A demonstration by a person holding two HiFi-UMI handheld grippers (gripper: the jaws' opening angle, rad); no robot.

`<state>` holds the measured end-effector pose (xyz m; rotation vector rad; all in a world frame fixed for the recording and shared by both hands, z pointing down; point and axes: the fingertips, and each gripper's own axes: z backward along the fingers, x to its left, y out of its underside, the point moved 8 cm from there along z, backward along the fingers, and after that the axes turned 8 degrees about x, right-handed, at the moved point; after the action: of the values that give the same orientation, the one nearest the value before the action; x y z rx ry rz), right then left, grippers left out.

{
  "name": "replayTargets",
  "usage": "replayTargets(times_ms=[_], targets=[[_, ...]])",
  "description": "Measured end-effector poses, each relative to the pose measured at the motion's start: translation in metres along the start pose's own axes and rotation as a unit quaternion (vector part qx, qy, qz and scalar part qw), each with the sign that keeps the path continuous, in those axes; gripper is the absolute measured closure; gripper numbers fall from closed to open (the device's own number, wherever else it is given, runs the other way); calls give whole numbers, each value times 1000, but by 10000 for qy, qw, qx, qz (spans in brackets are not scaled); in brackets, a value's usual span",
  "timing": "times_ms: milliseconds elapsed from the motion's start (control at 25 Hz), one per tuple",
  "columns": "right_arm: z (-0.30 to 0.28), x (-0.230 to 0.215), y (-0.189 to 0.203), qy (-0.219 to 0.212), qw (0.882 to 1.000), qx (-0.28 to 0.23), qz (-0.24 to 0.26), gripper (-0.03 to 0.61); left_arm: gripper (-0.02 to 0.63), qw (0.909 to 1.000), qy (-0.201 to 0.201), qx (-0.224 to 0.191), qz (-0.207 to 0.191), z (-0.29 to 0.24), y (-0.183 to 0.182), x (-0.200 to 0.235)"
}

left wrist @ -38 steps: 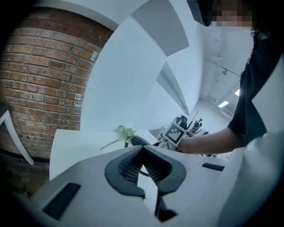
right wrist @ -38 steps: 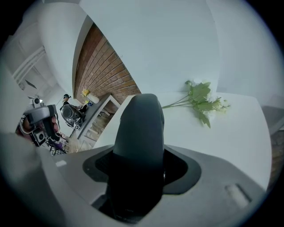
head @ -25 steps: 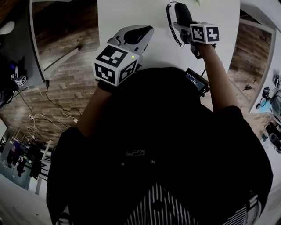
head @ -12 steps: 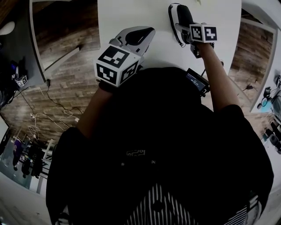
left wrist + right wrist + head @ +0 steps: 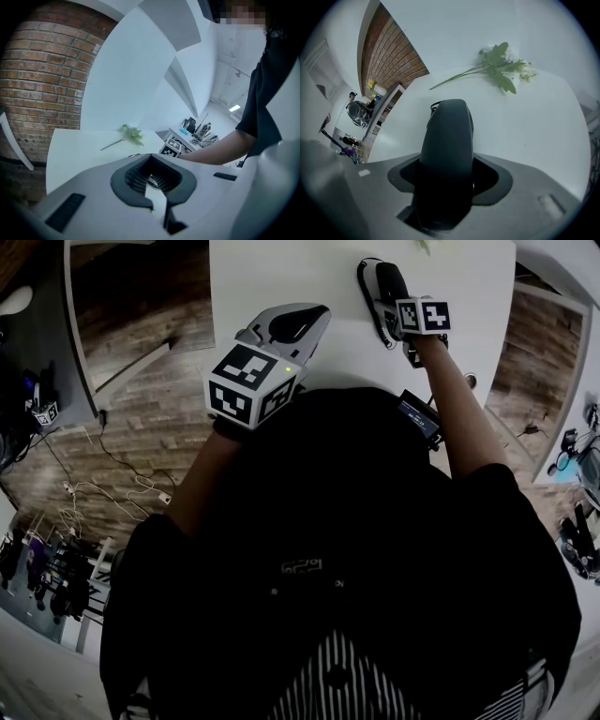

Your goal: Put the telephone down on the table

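The black telephone handset (image 5: 388, 279) with its coiled cord (image 5: 374, 313) is held low over the white table (image 5: 281, 268) at the far right. My right gripper (image 5: 397, 300) is shut on it. In the right gripper view the handset (image 5: 447, 150) fills the space between the jaws and points out across the tabletop; whether it touches the table I cannot tell. My left gripper (image 5: 289, 322) hovers over the table's near edge, shut and with nothing in it. In its own view the left gripper (image 5: 158, 199) shows only a thin slit between the jaws.
A green flower sprig (image 5: 501, 68) lies on the far part of the table beyond the handset. A small black device (image 5: 419, 415) sits at the near table edge by my right forearm. Cables lie on the brick-patterned floor (image 5: 141, 427) to the left.
My right gripper with the handset has shifted a little to the left and lower over the table. The left gripper has barely moved.
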<state>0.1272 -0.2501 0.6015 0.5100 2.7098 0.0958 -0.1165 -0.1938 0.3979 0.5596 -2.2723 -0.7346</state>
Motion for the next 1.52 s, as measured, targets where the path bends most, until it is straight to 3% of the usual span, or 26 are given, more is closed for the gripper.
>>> replayTargets(times_ms=[360,600,1160,1320,1400,1440,1520], targets=[[-9,2,-1,306,9992,23,242,296,607,10000,74,-15,57,0,2,2],[-7,1,-1,135,9998,-52,137,282,607,9999,120,19,-86,0,-1,-6],[90,2,17,324,9897,-1358,-317,284,607,9968,441,7,-666,0,-13,-21],[133,26,25,226,9778,-2074,-216,383,607,9938,608,-55,-929,3,-16,-25],[153,44,29,-51,9681,-2506,-73,534,607,9924,687,-96,-1017,5,-17,-27],[160,54,32,-272,9623,-2706,-17,577,607,9918,729,-108,-1043,6,-16,-28],[170,70,38,-604,9531,-2965,96,577,607,9907,807,-114,-1093,8,-15,-31]])
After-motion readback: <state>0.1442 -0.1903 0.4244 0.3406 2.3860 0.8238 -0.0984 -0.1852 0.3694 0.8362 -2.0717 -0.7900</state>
